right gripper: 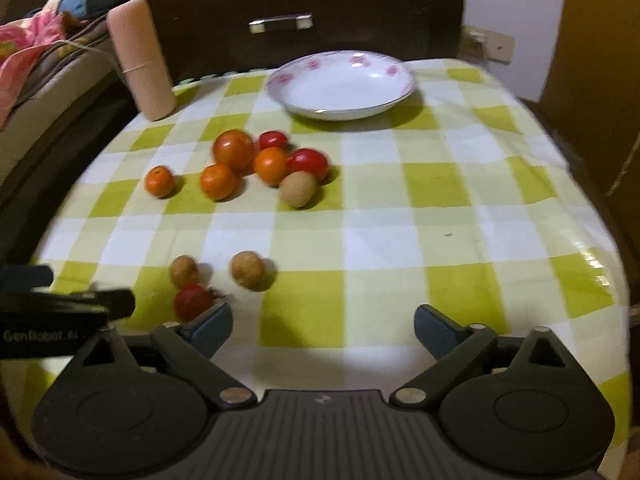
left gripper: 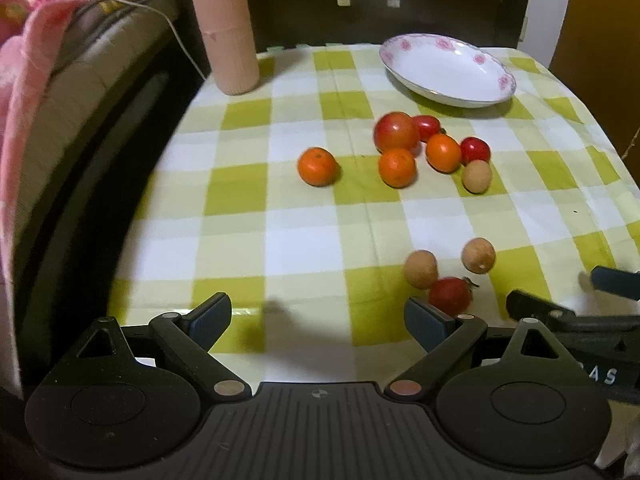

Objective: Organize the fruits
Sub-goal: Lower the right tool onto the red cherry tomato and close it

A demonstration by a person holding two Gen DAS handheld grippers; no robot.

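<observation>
A white plate with pink flowers stands empty at the back of the checked table. In front of it lies a cluster of fruit: a large red tomato, three oranges, one apart at the left, small red tomatoes and a brown longan. Nearer lie two brown longans and a small red tomato. My left gripper is open and empty, its right finger just before that tomato. My right gripper is open and empty.
A tall pink ribbed bottle stands at the back left corner. A bed with pink cloth runs along the left edge. A dark cabinet is behind the table. Each gripper shows at the other view's edge.
</observation>
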